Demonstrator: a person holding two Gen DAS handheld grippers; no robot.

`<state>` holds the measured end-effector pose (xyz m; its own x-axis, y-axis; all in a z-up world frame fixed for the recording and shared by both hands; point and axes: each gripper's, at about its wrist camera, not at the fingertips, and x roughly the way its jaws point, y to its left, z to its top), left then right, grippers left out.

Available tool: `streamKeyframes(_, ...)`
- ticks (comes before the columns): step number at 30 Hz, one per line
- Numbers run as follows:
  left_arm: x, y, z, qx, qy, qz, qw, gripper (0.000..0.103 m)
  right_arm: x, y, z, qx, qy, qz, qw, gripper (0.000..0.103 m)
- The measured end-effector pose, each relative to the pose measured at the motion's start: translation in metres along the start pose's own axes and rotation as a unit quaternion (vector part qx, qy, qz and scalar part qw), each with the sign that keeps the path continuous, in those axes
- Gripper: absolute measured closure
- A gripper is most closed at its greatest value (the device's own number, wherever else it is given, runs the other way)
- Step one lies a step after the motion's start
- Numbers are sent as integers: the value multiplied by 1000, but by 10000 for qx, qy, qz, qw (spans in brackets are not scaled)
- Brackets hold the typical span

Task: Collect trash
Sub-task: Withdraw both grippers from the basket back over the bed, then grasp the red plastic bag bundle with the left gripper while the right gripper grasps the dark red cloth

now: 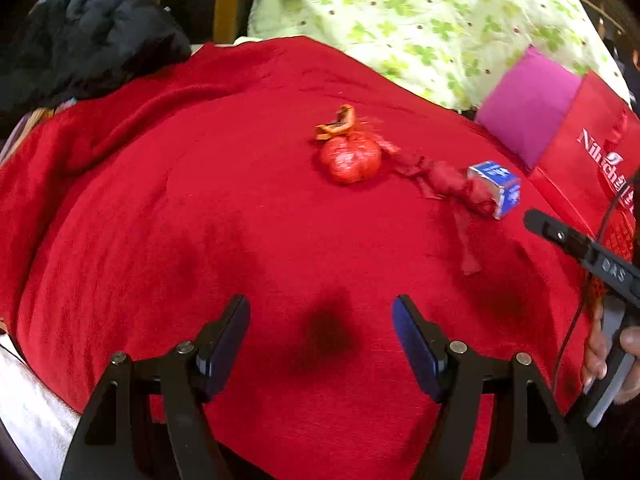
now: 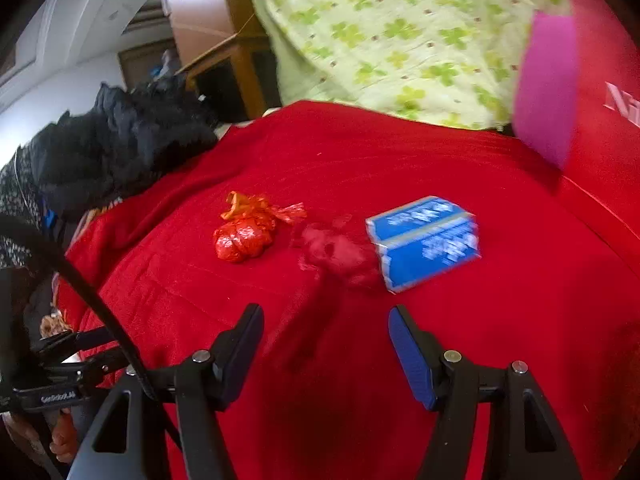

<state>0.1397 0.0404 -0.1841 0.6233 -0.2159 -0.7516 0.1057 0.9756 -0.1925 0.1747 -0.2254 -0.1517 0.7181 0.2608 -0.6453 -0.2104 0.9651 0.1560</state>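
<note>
Three bits of trash lie on a red cloth [image 1: 200, 200]. They are a shiny red foil wrapper with an orange ribbon [image 1: 350, 158] [image 2: 244, 236], a crumpled red paper [image 1: 440, 180] [image 2: 336, 256] and a small blue box [image 1: 498, 186] [image 2: 424, 240]. My left gripper [image 1: 320, 308] hovers open above the cloth, short of the foil wrapper, with nothing between its fingers. My right gripper [image 2: 326, 316] is open too and empty, just short of the crumpled paper and the box. One of the right gripper's fingers [image 1: 560, 236] shows at the right edge of the left wrist view.
A red bag with white lettering and a pink panel [image 1: 592, 120] [image 2: 608, 80] stands at the right. Behind the cloth hangs a green clover-print fabric [image 1: 420, 12] [image 2: 400, 40]. A black jacket [image 1: 88, 32] [image 2: 120, 144] lies at the back left. A hand [image 1: 600, 352] grips the right tool.
</note>
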Motion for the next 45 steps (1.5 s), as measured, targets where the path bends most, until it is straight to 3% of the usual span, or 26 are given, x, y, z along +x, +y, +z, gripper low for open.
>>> streamKeyframes(11, 13, 29, 7, -343, 71, -182, 9992, 29, 87, 15, 59, -658, 452, 192, 9966, 34)
streamKeyframes(19, 31, 33, 42, -77, -18, -91, 9999, 29, 136, 13, 50, -1152, 1335, -53, 9843, 36)
streamKeyframes(20, 34, 32, 48, -17, -34, -105, 9999, 29, 135, 12, 48, -1134, 1362, -31, 9842, 38)
streamKeyframes(23, 47, 29, 69, 94, -61, -201, 9997, 29, 122, 8, 40, -1045, 1439, -86, 9840, 64)
streamKeyframes(33, 101, 0, 119, 230, 58, -803, 9965, 23, 35, -30, -15, -22, 1399, 592, 9884, 67)
streamKeyframes(40, 137, -13, 131, -184, 319, -987, 9944, 23, 6, -53, -29, 526, 1012, 809, 9902, 67)
streamKeyframes(42, 143, -14, 126, -336, 443, -1057, 9928, 29, 6, -56, -29, 574, 975, 794, 9904, 67)
streamKeyframes(43, 144, -15, 122, -384, 479, -1003, 9931, 44, 3, -57, -30, 578, 975, 779, 9905, 67)
streamKeyframes(45, 141, -18, 117, -357, 421, -920, 9942, 44, -3, -57, -31, 544, 923, 749, 9914, 67)
